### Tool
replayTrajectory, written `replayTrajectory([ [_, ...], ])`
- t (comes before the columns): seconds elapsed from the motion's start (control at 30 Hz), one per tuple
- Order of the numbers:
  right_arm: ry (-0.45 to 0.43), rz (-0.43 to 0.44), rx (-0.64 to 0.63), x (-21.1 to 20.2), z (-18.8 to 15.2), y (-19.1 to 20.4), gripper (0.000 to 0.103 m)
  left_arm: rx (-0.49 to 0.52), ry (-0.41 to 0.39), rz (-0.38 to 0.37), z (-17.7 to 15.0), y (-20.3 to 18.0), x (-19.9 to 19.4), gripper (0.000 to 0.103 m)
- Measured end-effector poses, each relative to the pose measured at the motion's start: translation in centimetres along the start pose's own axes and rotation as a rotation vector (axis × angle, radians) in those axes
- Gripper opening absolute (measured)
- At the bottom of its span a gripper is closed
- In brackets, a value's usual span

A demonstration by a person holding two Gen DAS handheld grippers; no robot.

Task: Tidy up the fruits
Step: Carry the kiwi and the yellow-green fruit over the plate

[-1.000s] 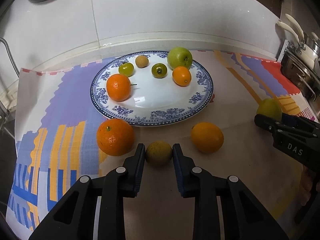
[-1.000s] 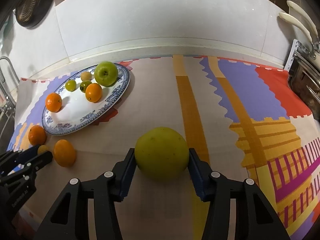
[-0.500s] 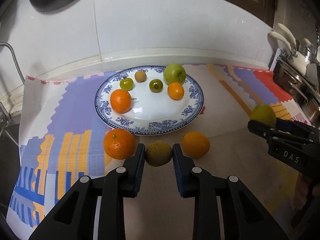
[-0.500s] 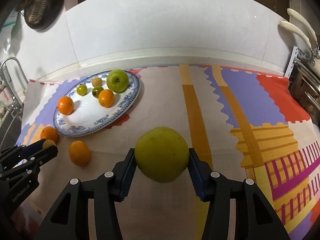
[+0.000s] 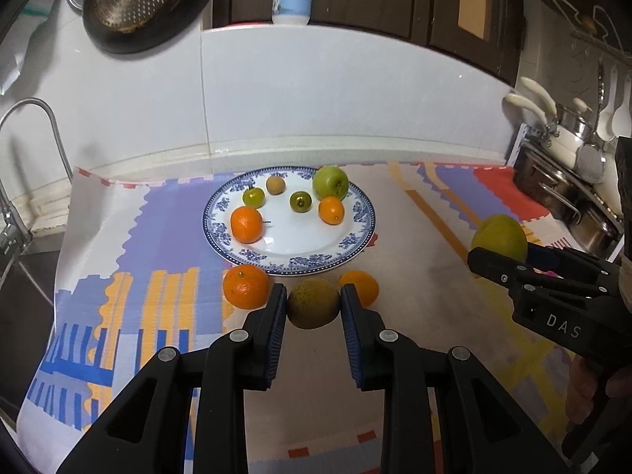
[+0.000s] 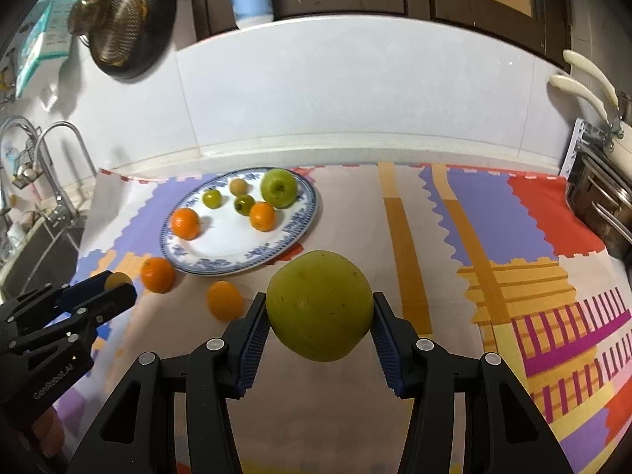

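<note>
My left gripper is shut on a small brownish-yellow fruit and holds it above the cloth. In the right wrist view my right gripper is shut on a large yellow-green fruit, lifted off the cloth; the same fruit shows at the right of the left wrist view. A blue-patterned white plate carries a green apple, two oranges and several small fruits. Two oranges lie on the cloth just in front of the plate.
A colourful patterned cloth covers the counter. A white tiled wall stands behind. A sink with a tap is at the left. Metal pots stand at the right edge. A pan with a strainer hangs up left.
Both grippers have risen and drawn back with their fruits. The plate and the loose oranges look smaller and farther off, and more of the wall and cupboards shows.
</note>
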State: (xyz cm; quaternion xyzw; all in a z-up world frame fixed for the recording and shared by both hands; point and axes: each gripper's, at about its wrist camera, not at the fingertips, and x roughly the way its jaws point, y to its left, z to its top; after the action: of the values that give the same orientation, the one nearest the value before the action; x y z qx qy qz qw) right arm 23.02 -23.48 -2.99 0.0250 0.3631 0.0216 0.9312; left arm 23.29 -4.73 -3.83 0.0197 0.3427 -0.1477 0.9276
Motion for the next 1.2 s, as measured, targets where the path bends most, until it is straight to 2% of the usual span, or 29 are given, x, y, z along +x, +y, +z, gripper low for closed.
replayTrajectory([
  [0.63, -0.079, 0.059, -0.016, -4.5, 0.2, 4.3, 0.051, 0.041, -0.113, -0.035, 0.8, 2.0, -4.8, 0.028],
  [1.2, -0.116, 0.084, -0.010, -3.5, 2.2, 9.0, 0.051, 0.117, -0.164, -0.085, 3.6, 5.8, -4.3, 0.028],
])
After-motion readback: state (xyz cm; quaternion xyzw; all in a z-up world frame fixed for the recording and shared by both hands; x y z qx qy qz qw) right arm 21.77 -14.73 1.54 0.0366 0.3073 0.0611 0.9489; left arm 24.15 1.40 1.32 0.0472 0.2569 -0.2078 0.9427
